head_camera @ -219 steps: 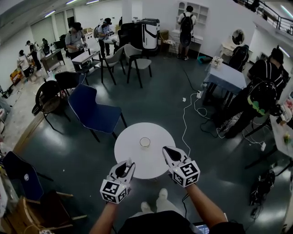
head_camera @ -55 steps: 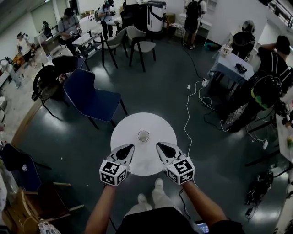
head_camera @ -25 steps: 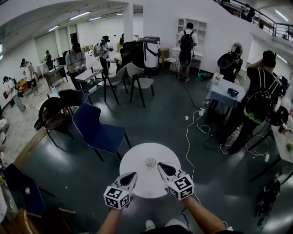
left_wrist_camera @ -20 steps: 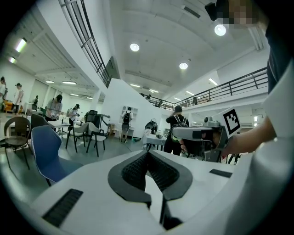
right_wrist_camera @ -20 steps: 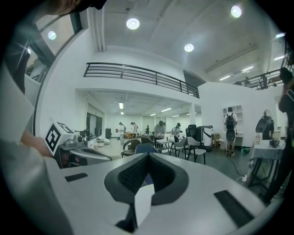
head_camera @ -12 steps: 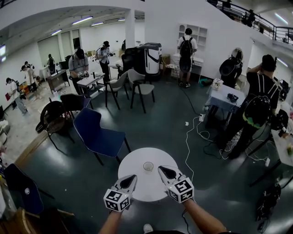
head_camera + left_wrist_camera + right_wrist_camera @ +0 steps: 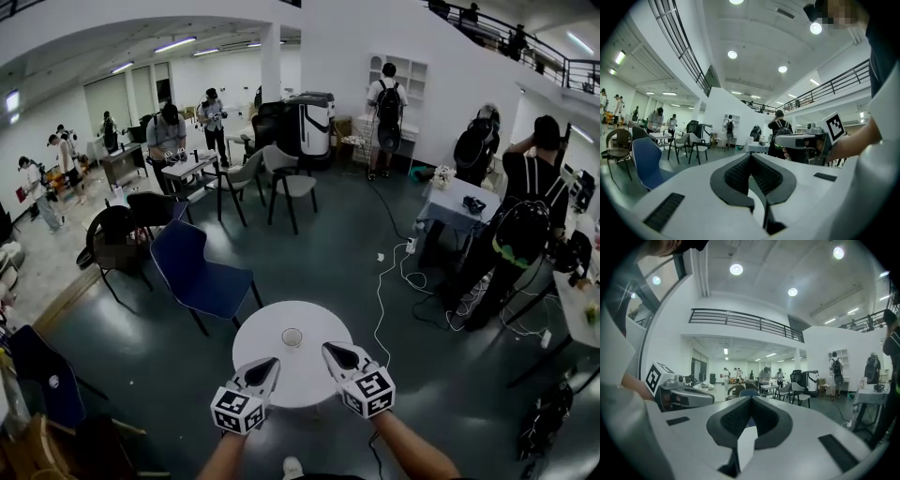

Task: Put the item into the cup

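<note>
Left gripper reads closed on my end, pads together with nothing between them, hovering over the near edge of the round white table. Cup stands upright near the table's middle, just beyond and between both grippers; I can't tell what's inside. Right gripper is likewise closed and empty, over the same near edge.

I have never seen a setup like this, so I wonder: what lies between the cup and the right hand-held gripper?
Nothing. In the head view, only bare white table shows between the cup and the right hand-held gripper.
</note>
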The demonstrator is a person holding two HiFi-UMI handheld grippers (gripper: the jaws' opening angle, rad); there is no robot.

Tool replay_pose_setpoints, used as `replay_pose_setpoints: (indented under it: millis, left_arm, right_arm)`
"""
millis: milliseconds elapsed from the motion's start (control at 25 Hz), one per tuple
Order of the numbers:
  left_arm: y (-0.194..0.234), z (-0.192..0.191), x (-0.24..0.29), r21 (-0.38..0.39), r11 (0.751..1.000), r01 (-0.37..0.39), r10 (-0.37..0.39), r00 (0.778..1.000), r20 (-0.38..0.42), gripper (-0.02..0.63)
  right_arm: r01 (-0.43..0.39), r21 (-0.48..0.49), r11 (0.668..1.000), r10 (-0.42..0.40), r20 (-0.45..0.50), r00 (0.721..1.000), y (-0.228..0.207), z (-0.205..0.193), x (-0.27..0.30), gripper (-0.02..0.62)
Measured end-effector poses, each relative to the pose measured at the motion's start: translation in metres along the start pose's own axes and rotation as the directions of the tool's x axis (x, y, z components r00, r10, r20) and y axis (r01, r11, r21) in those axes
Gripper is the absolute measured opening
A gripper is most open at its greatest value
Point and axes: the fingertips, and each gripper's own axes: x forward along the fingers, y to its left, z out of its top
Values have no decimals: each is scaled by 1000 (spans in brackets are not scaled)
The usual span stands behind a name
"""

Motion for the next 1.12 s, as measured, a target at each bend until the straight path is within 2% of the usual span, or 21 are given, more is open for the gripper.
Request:
replay_pose_setpoints:
  millis: [440, 1120]
  left_arm:
    - [-88, 4, -17, 37, 999, -5, 5, 1000, 14, 16]
    - [-189, -2, -70, 52, 998, -40, 38, 999, 39, 17]
  right_arm:
    - [-11, -9, 1000, 11, 27, 1000, 0, 3, -83, 17]
    - [-35, -14, 999, 36, 59, 998, 32, -1, -191, 17]
